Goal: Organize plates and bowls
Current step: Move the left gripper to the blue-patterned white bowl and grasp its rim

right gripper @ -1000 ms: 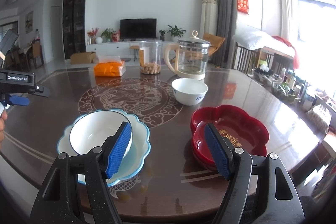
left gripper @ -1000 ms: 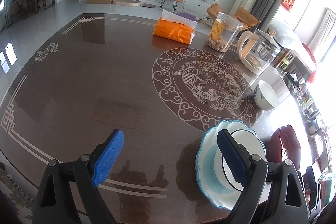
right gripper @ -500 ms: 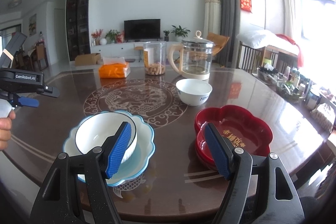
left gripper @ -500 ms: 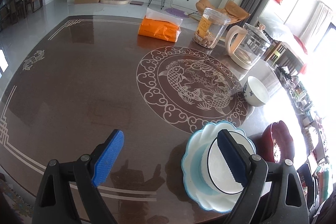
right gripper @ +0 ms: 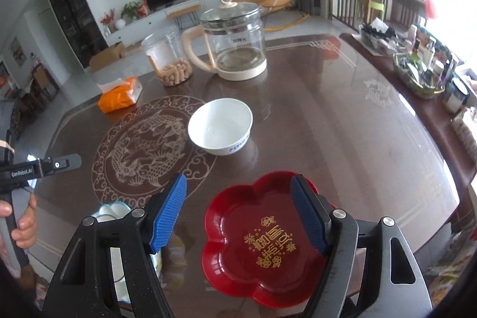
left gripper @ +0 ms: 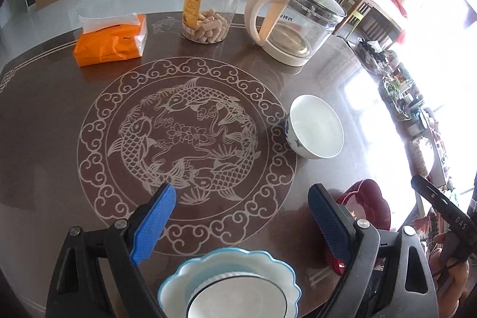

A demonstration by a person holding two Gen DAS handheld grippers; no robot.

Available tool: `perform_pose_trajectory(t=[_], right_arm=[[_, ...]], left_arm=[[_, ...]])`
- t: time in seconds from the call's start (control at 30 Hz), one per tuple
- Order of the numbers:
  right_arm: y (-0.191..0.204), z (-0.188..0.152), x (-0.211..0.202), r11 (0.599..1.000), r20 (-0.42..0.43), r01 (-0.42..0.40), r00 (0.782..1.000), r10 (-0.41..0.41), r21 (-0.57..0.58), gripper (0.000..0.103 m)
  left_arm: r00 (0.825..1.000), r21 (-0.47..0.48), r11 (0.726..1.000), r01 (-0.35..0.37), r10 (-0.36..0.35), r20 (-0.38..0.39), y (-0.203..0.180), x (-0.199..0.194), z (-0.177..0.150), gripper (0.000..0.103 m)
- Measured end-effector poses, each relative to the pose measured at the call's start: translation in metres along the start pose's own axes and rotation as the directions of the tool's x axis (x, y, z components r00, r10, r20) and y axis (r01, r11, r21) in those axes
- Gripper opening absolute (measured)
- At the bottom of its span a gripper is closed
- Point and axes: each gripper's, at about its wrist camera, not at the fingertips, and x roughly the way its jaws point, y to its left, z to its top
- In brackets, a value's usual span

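Both wide-open, empty grippers have swung forward: left gripper (left gripper: 241, 225) above the blue plate (left gripper: 184, 273), right gripper (right gripper: 238, 213) over the red plate (right gripper: 238, 252), white bowl (right gripper: 220, 125) at twelve o'clock.

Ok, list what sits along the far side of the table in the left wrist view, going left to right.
Orange tissue pack → clear snack jar → glass kettle with cream handle.
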Motion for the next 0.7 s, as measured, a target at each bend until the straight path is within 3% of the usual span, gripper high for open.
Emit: perform_pose_trajectory(t=[0.13,0.3,0.43,0.57,0.7], right_arm=[[-0.028,0.037,0.048,0.989,-0.127,-0.029,0.991,0.048,0.147,0.076],[-0.023,0.056,0.095,0.996,-0.197,0.016,0.980,0.002,0.088,0.074],[-0.019,0.062,0.126,0.997,-0.243,0.003,0.970,0.017,0.079,0.051],[-0.014,0.067,0.145,0.999,-0.244,0.013,0.970,0.000,0.052,0.050],[-0.012,0.073,0.163,0.999,-0.264,0.015,0.964,-0.002,0.049,0.038]], left_arm=[[0.997,0.047,0.999,-0.016,0.020,-0.071,-0.034,0.048,0.029,0.087],[0.992,0.064,0.998,-0.029,0.037,-0.117,-0.063,0.094,0.045,0.074],[0.990,0.029,0.998,-0.049,0.053,-0.129,-0.065,0.116,0.054,0.071],[0.988,0.001,0.999,-0.049,0.049,-0.146,-0.065,0.133,0.058,0.051],[0.987,-0.019,0.999,-0.039,0.036,-0.156,-0.067,0.144,0.059,0.036]])
